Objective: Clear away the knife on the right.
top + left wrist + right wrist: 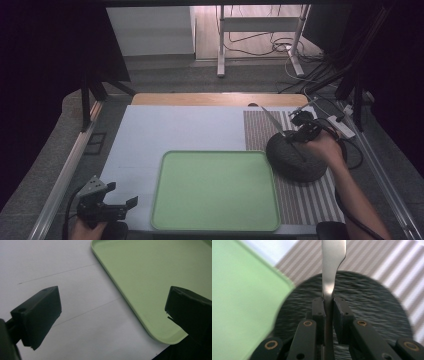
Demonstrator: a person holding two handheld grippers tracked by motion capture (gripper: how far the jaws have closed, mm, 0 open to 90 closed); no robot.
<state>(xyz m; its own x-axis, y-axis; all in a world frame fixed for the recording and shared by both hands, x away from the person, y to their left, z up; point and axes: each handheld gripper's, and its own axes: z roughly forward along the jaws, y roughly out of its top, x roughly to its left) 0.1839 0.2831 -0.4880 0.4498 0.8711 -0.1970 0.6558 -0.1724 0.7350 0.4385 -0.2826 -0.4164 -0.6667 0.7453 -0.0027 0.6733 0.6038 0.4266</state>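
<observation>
Above the dark plate (367,305), right gripper (328,306) jaws pinching a knife (332,262); left gripper (112,315) jaws spread beside the green tray (150,277).

Right gripper (292,134) with knife (272,121)

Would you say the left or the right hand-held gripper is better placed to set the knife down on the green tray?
The right. The right hand-held gripper is already shut on the knife above the dark plate, beside the tray. The left hand-held gripper hangs open and empty at the tray's near-left corner.
</observation>
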